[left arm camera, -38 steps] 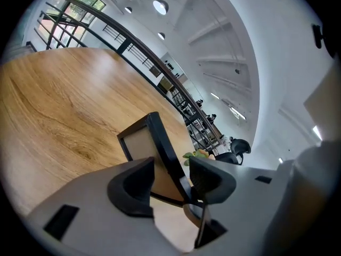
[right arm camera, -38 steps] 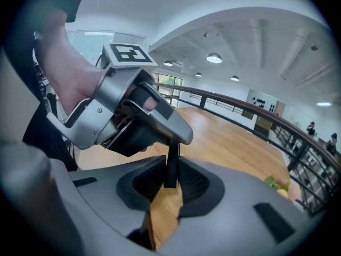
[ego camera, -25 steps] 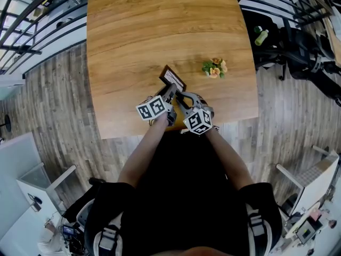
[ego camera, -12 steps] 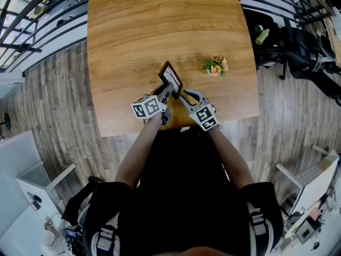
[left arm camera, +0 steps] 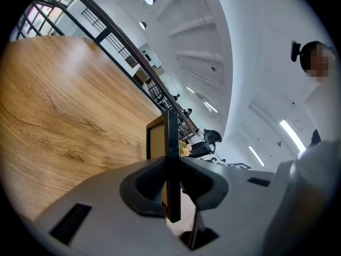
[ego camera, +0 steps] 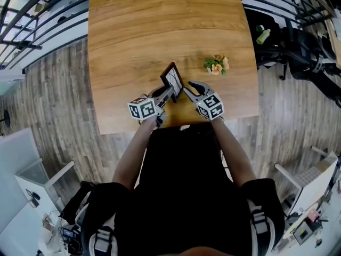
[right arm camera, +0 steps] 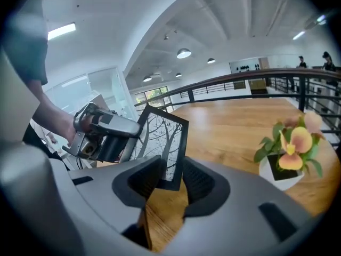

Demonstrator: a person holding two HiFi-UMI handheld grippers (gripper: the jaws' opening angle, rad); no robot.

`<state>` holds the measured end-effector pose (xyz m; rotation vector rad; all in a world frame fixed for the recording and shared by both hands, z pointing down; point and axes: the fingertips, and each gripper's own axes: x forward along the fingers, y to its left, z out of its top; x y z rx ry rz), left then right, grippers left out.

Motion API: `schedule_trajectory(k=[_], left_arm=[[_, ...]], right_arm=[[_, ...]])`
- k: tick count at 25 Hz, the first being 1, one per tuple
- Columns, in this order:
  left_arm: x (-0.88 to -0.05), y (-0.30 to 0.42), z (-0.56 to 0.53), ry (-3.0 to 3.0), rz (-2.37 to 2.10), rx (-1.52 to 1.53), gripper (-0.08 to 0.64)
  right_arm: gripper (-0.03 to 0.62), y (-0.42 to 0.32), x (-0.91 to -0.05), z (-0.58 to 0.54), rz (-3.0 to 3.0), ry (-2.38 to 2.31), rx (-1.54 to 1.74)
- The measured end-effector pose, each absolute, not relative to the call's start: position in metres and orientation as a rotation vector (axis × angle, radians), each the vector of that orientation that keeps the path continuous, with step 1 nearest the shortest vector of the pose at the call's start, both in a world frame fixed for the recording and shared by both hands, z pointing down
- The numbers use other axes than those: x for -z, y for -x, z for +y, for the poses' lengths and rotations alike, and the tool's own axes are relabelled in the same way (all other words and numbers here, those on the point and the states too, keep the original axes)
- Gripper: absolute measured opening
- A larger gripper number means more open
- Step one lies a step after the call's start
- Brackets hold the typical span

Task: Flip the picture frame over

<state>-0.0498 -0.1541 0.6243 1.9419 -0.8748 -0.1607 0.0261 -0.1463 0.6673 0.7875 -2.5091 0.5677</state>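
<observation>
The picture frame (ego camera: 173, 80), dark-edged with a black-and-white tree print, stands on edge above the wooden table (ego camera: 144, 25) near its front edge. My left gripper (ego camera: 169, 93) is shut on the frame's lower edge; in the left gripper view the frame (left arm camera: 169, 159) shows edge-on, pinched between the jaws (left arm camera: 171, 183). My right gripper (ego camera: 186, 87) is just to the frame's right. In the right gripper view the frame's lower corner (right arm camera: 162, 143) lies between the opening jaws (right arm camera: 171, 177), with a gap at the pads. The left gripper (right arm camera: 104, 135) shows behind the frame.
A small white pot of orange flowers (ego camera: 216, 65) stands to the right of the frame, also close by in the right gripper view (right arm camera: 287, 153). A black railing (ego camera: 32, 20) and dark chairs (ego camera: 298, 47) lie beyond the table on the plank floor.
The frame has been tipped up from a low tilt to standing on edge. The right gripper rolled and drew away to the right, its jaws loosening. The left gripper shifted slightly left.
</observation>
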Motion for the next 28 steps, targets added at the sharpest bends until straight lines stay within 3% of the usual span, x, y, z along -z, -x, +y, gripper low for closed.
schedule_trajectory(k=[11,18,21,28], left_arm=[[-0.596,0.036,-0.134,-2.033,-0.621,0.257,0.094],[-0.581,0.036,-0.124,-2.054,-0.503,0.297,0.094],[-0.573,0.038,-0.121,-2.07,-0.445,0.312,0.094],[-0.576,0.044,-0.115,-2.071,-0.383,0.323,0.094]], right_arm=[[0.154,-0.041,-0.662,-0.154,-2.647,-0.681,-0.887],[0.195,-0.036,-0.656,-0.141,-2.704,-0.524,-1.063],[0.141,-0.034,-0.647,-0.134,-2.749,-0.44,-1.151],[0.114,-0.03,-0.645,-0.126,-2.75,-0.38,-1.208]])
